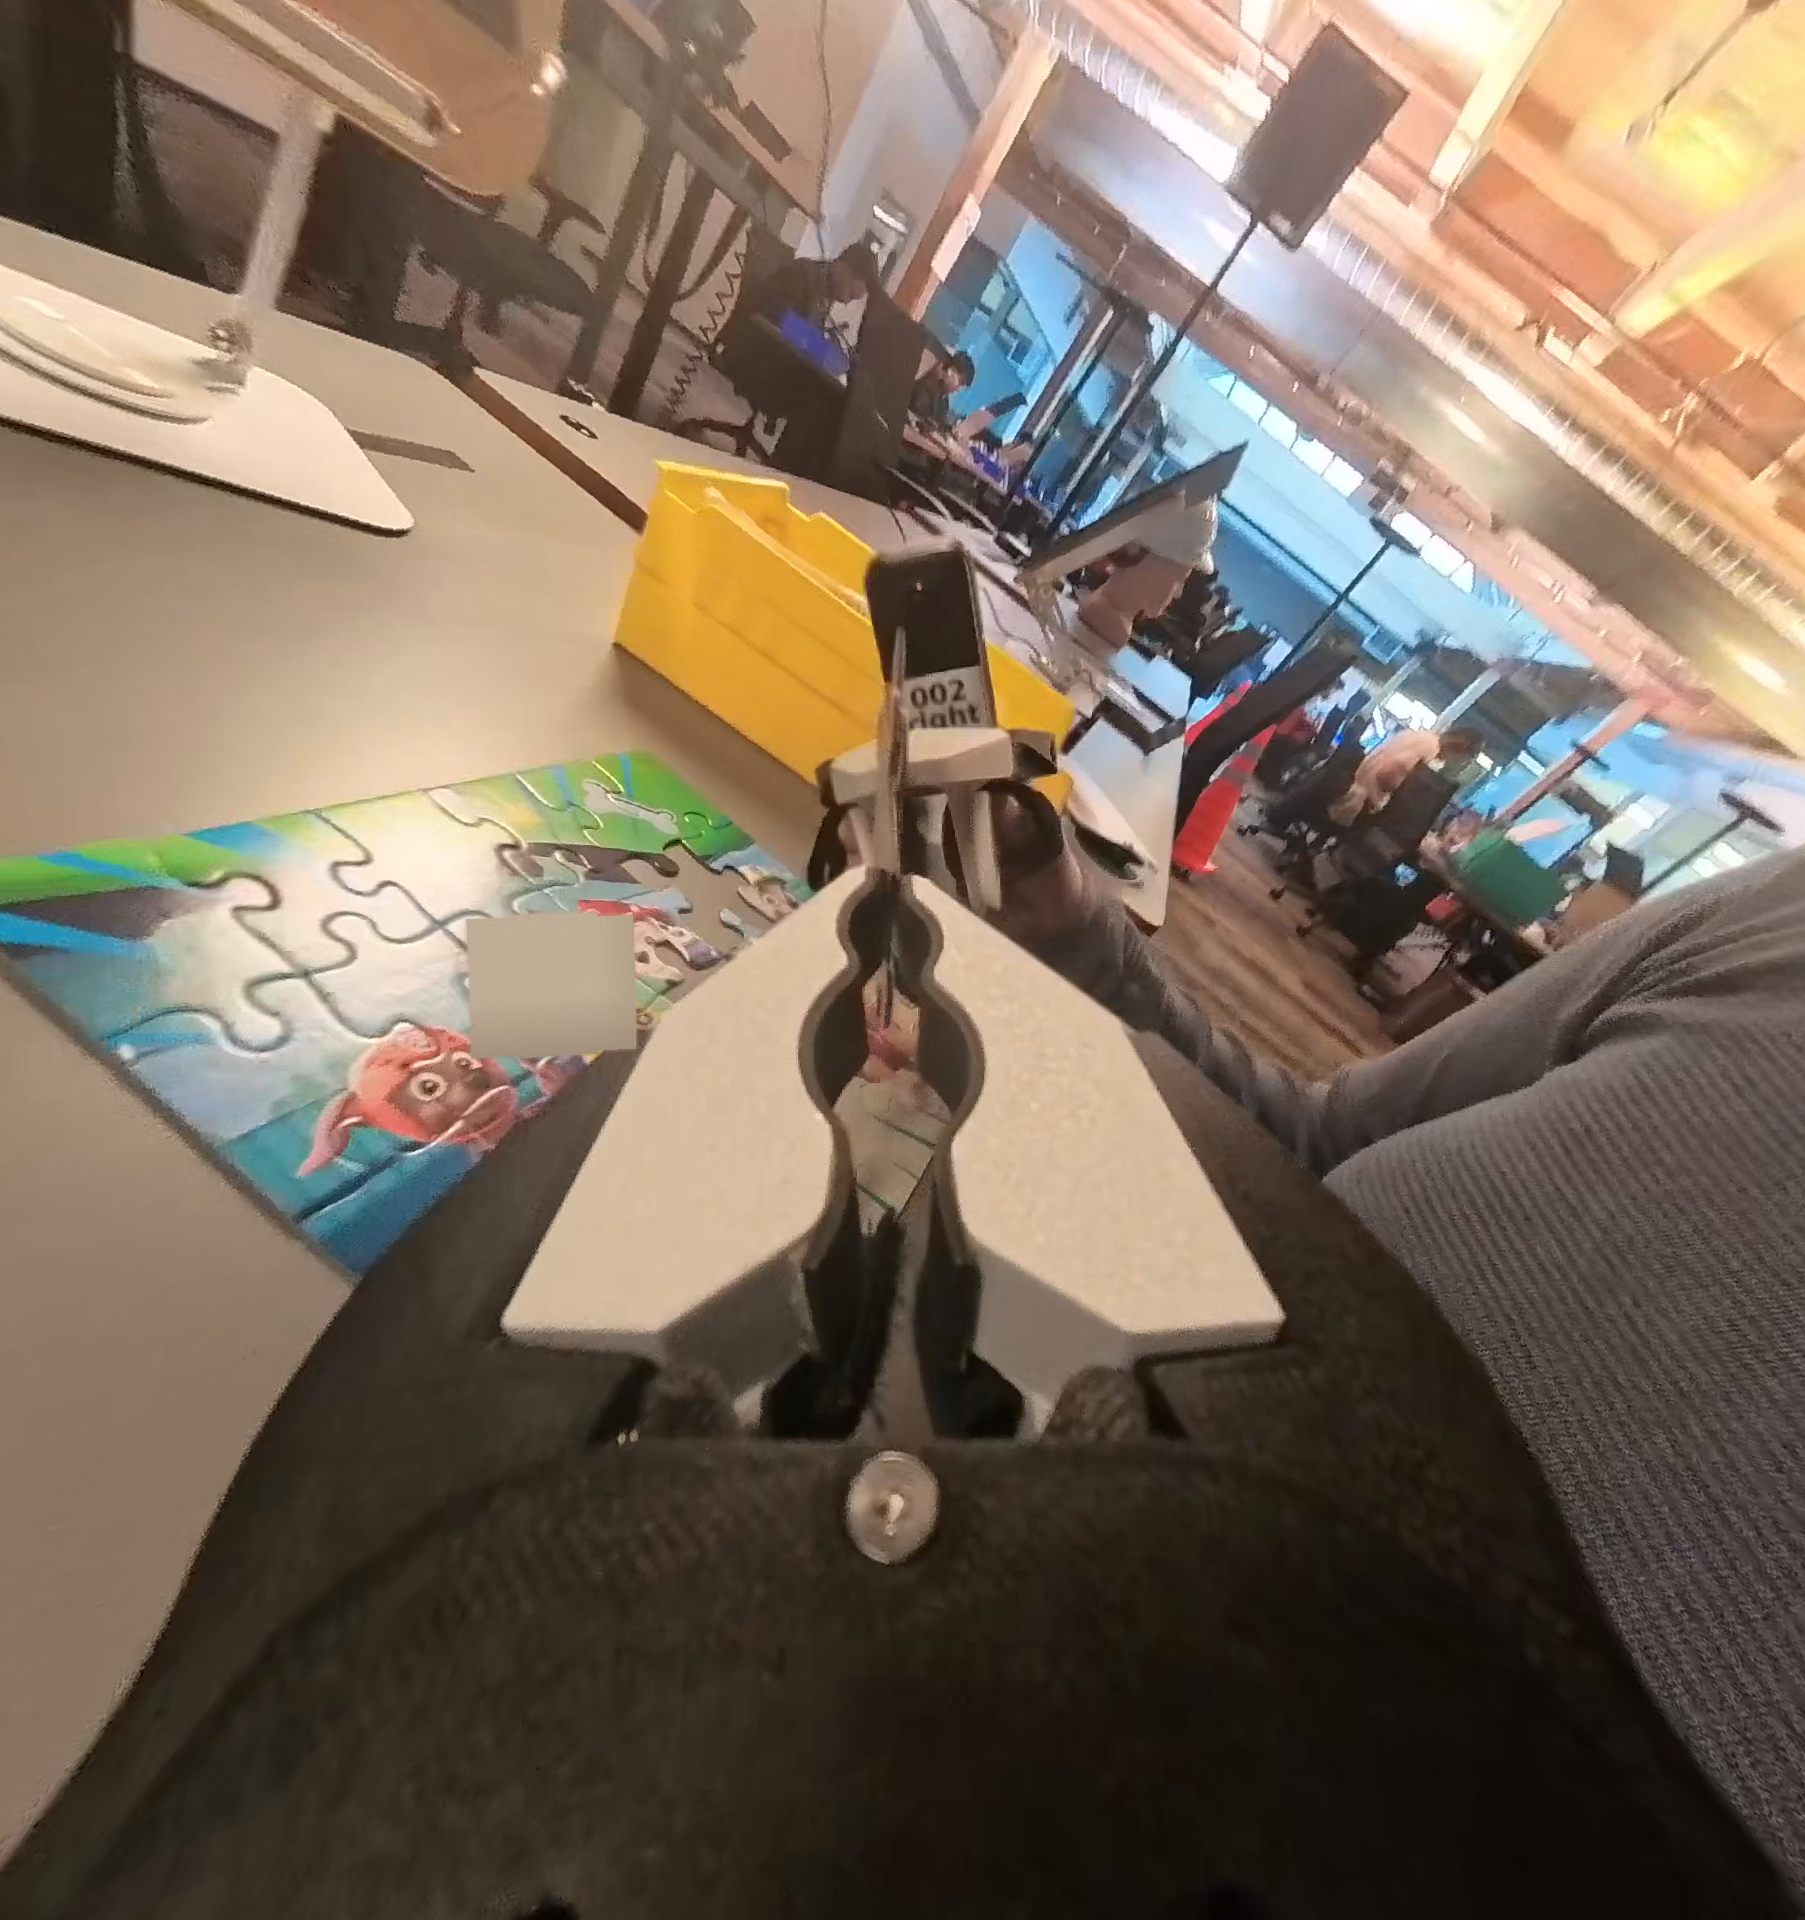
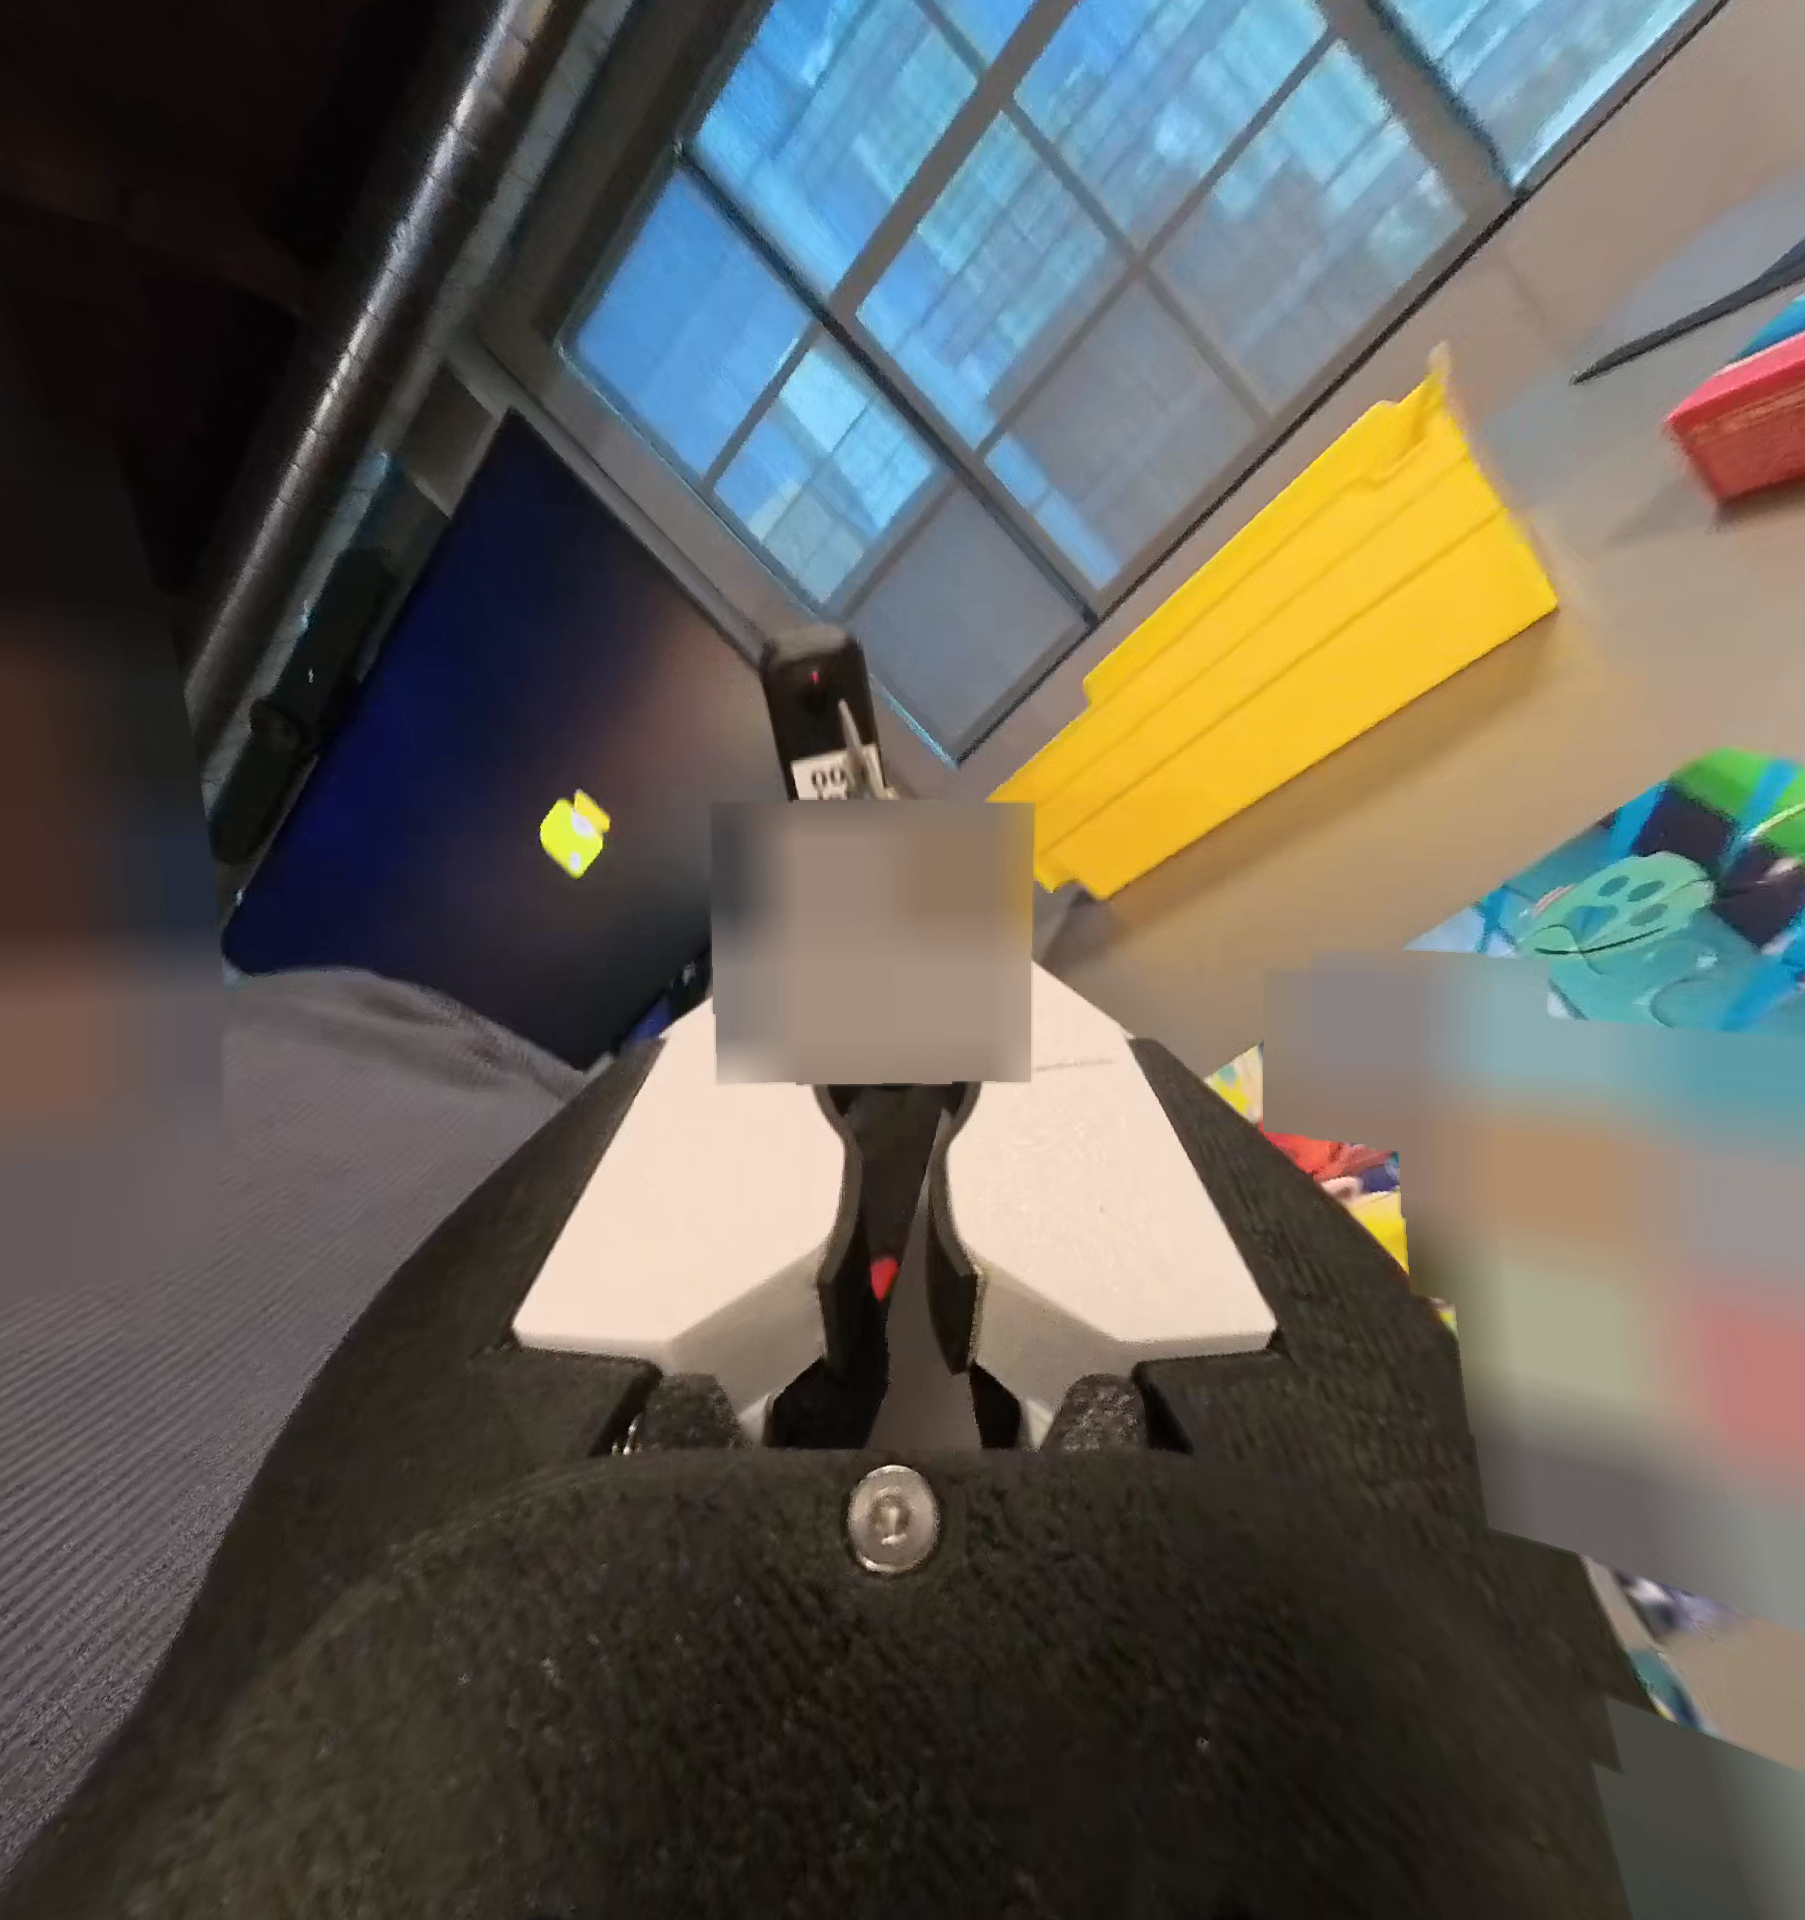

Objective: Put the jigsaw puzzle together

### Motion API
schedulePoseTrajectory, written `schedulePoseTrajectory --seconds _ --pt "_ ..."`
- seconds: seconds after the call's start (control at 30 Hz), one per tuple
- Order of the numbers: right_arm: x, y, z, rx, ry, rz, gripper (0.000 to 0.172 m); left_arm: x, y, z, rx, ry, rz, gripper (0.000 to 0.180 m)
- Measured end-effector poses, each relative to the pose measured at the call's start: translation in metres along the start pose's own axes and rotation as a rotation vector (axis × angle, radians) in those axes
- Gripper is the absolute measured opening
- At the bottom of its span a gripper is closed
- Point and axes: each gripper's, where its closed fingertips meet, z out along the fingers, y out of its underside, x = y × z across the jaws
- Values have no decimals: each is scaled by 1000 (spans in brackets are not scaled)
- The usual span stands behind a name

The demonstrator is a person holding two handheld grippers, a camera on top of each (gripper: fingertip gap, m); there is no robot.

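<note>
Pinching: left hand-held gripper [image 1: 882, 899] pressed together on thin grey flat piece [image 1: 894, 727], edge-on | right hand-held gripper [image 1: 919, 852] just beyond, fingertips hidden | colourful cardboard jigsaw puzzle [image 1: 285, 935] on grey counter [image 1: 254, 644]

Open workshop, gridded windows [image 2: 929, 343], desks [image 1: 254, 644]

A yellow bin [image 2: 1282, 665] lies on the table [image 2: 1625, 644] below a window [image 2: 981, 291].

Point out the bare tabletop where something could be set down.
Bare grey table lies between the white mat, the yellow bin and the jigsaw puzzle; another bare strip runs along the puzzle's near edge. Crowded: over the puzzle's right end, where both claws meet.
</note>
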Motion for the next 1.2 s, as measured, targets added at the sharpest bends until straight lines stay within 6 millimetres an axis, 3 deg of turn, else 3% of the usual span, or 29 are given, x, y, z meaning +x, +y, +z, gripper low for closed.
schedulePoseTrajectory --seconds 0.07,0.17,0.23,0.33,0.43,0.5,0.67,0.9,1.2 --pt "5 -11 -13 53 23 13 0 -8 -7 -13 40 -8 -38 0" --pt "12 -9 -19 33 77 -4 0 -18 -9 -24 45 -44 -44 0" --pt "15 -1 -10 -7 105 -44 0 -16 -6 -20 29 -37 -34 0" --pt "17 8 8 -39 111 -65 22 -15 0 -8 13 -18 -34 0" --pt "17 11 18 -43 89 -53 4 -15 5 -1 4 2 -54 0" --pt "16 11 16 -53 76 -50 0 -16 7 -1 4 10 -63 0" --pt "18 13 16 -70 103 -94 1 -19 10 -2 -2 -13 -46 0" --pt "27 8 16 -72 258 -312 3 -27 15 0 -45 -133 94 0" --pt "14 4 14 8 86 -160 0 -38 17 -4 -26 -148 51 0"
